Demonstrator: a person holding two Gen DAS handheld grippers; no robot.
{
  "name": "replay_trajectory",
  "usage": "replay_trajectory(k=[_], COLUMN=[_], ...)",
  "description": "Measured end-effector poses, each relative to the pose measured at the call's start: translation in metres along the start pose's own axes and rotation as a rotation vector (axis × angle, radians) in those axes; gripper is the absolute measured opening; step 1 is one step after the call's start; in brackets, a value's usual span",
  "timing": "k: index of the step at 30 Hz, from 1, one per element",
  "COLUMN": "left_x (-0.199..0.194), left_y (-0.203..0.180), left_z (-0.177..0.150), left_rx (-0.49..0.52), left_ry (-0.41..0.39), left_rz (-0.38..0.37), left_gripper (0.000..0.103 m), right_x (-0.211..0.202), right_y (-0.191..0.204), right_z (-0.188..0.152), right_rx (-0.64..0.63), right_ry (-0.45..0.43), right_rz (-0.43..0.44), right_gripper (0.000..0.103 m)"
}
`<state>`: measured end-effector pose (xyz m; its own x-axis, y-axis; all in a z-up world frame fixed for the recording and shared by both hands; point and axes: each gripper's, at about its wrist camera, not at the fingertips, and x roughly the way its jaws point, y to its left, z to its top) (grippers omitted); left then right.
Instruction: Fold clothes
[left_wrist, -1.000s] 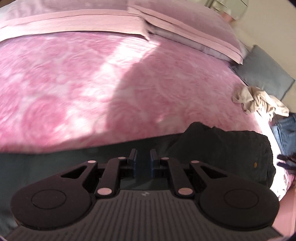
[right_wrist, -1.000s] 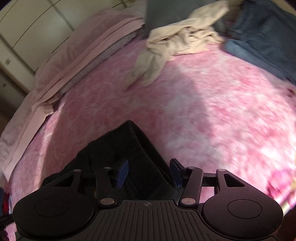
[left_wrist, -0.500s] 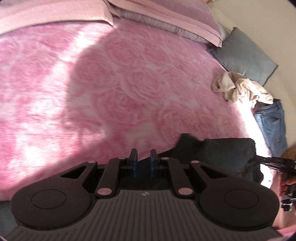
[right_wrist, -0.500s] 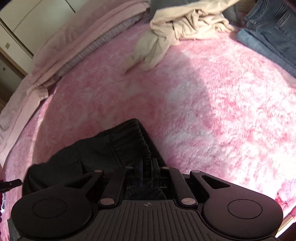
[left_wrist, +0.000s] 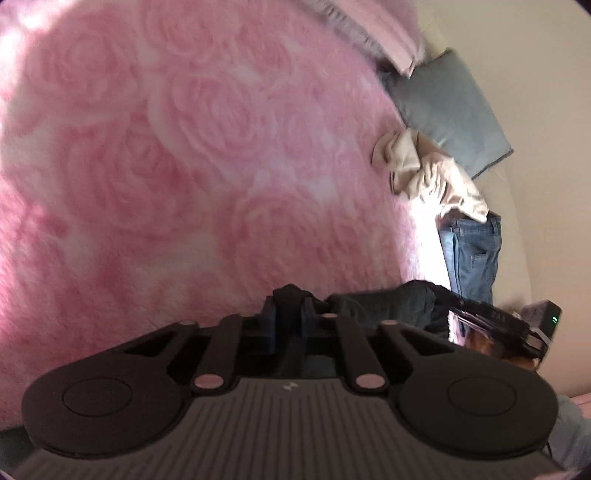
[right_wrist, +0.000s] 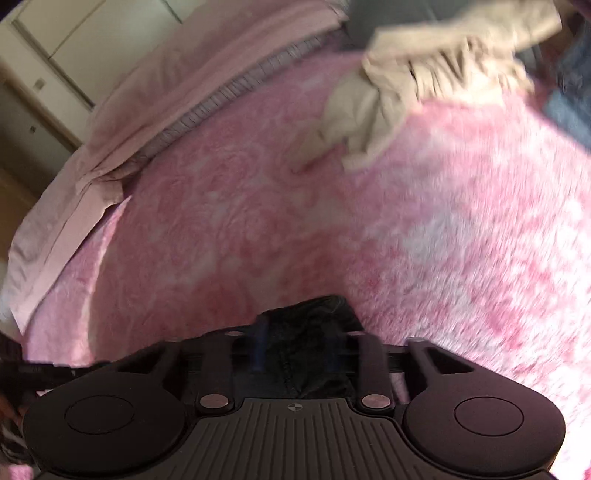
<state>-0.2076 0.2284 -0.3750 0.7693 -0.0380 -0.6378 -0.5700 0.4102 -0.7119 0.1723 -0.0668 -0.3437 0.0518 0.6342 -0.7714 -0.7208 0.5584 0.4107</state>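
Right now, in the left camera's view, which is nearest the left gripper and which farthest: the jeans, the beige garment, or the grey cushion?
1. Jeans, right side, nearest the left gripper.
2. Beige garment, just beyond them.
3. Grey cushion, upper right against the wall, farthest.

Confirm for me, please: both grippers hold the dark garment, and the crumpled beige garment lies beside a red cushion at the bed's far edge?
Not quite: the cushion is blue-grey, not red, as the left wrist view shows. The rest stands: the left gripper and right gripper both hold the dark garment, and the crumpled beige garment lies beside that cushion.
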Motion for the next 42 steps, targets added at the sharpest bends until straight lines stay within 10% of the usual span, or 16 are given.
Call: replay_trajectory(k=[11,16,27,30,33,38,42], left_x=[-0.004,-0.063,-0.106,-0.11,-0.115,-0.119,-0.146], left_y=[0.011,0.022,0.013,0.01,0.008,0.02,0.024], left_z=[-0.011,-0.023,-0.101,-0.12,-0.139,-0.16,-0.178], left_rx=[0.004,0.083,0.041,0.023,0.005,0.04,0.055], left_ry=[-0.124,-0.148,-0.163,-0.175,-0.188,-0.168,-0.217], left_rz=[0.082,0.221,0.308,0.325,0.341,0.438,0.497], left_gripper=[0.007,0.011,0.011,0.011,0.011,0.009,0.01], right_x=[0.011,-0.035,-0.083,-0.075,-0.082,-0.055,-0.065], right_y=[-0.009,-0.021,-0.048,-0.041,-0.029,-0.037,-0.016], right_z=[-0.011,-0.023,-0.115,-0.113,-0.108,-0.125,-0.126], right_rx=[0.081,0.168,0.523,0.476,0.352,0.295,0.208], right_ry=[-0.02,-0.066,-0.124,-0.13,-0.184,-0.12,-0.147], right_rz=[-0.122,-0.201,-0.091,-0.088,-0.115,-0.195,-0.319], right_gripper=[0.013,0.066,0.066,0.015,0.01,0.015,0.055])
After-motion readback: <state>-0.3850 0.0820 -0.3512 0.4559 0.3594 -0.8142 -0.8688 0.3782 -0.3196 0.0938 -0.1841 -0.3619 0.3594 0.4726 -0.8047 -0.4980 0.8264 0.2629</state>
